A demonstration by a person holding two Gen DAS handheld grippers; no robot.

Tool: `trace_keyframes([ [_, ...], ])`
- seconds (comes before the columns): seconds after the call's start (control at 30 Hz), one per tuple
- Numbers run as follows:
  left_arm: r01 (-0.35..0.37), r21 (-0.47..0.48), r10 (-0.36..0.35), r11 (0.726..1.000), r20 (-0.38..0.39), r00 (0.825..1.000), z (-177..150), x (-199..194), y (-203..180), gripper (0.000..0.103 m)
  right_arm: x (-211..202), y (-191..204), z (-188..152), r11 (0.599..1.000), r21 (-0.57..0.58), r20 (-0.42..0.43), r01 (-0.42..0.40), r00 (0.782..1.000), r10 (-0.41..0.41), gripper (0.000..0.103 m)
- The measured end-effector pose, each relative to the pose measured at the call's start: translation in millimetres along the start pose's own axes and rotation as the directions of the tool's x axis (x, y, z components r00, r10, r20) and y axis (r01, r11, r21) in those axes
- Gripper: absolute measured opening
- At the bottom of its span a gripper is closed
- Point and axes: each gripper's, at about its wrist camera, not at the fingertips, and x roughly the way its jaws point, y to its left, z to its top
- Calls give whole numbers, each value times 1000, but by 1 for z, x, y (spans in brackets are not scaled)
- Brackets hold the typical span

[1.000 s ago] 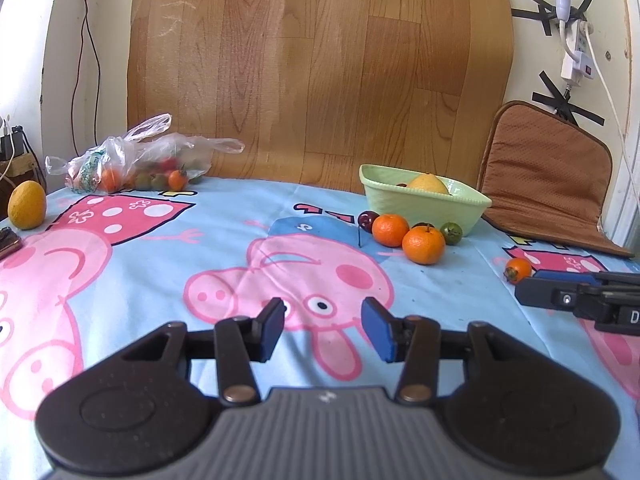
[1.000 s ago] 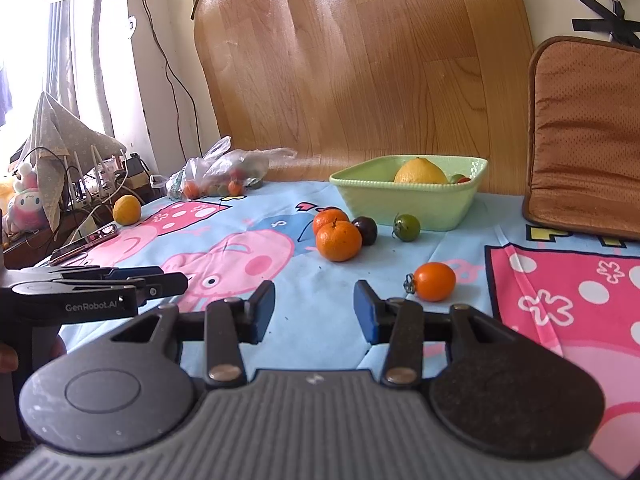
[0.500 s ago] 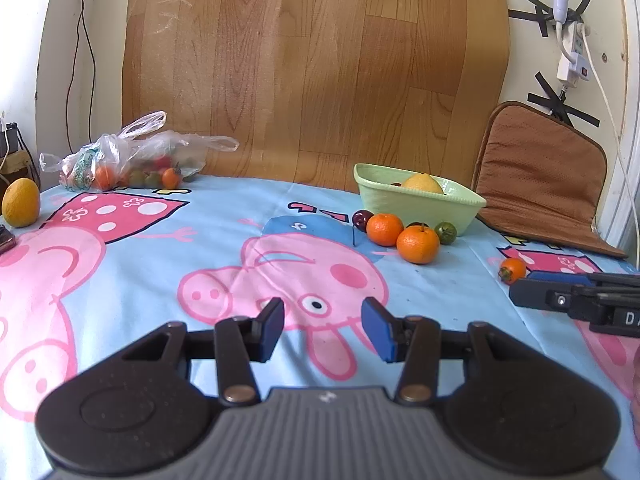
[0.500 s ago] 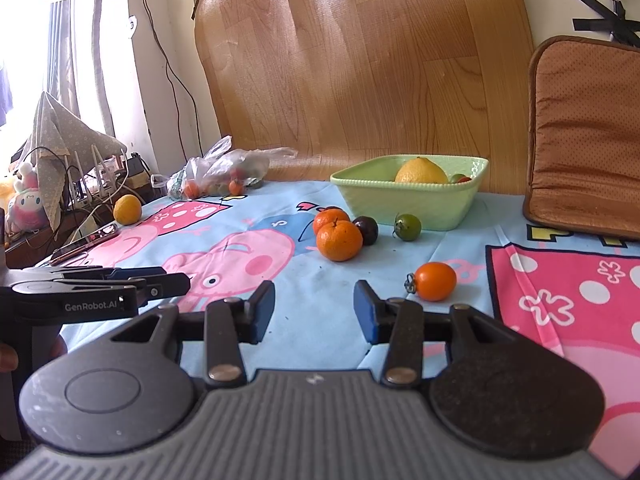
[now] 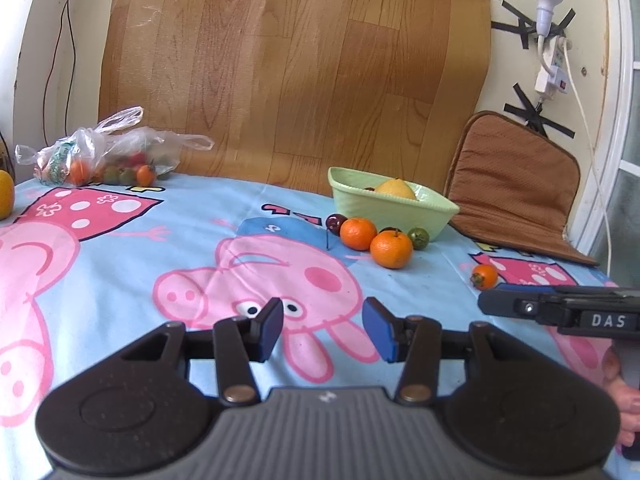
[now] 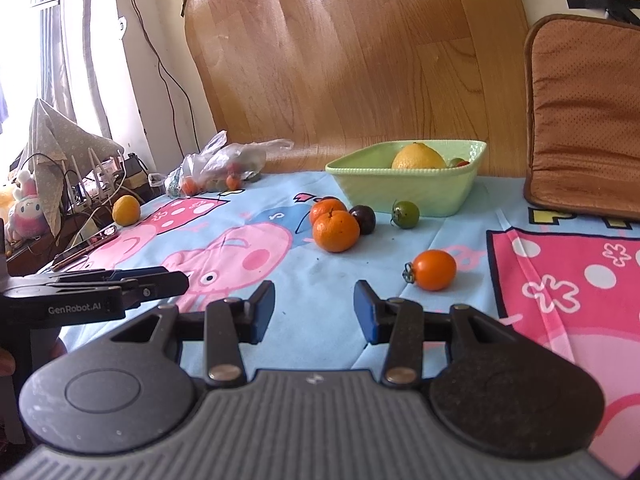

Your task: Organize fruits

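A light green bowl at the back of the table holds a yellow lemon. In front of it lie two mandarins, a dark plum, a green tomato and an orange tomato. My left gripper is open and empty over the pig-print cloth. My right gripper is open and empty, just short of the orange tomato.
A plastic bag of small fruits lies at the back left. A yellow fruit sits near the left edge by a phone. A brown cushion leans at the right. A wooden board stands behind.
The left gripper has drawn back a little and turned slightly left, so the fruits sit further off. The right gripper has barely moved.
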Motion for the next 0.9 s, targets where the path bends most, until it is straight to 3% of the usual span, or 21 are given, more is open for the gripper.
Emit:
trace_keyframes([
  [0.43,37,-12,-37,999,38,999,0,-6,3,46,11,-3,7,993,75,-44,95,995,-92,46],
  [0.9,55,-13,-54,998,76,996,-1,-12,3,48,28,12,11,985,47,-60,168,985,-165,46],
])
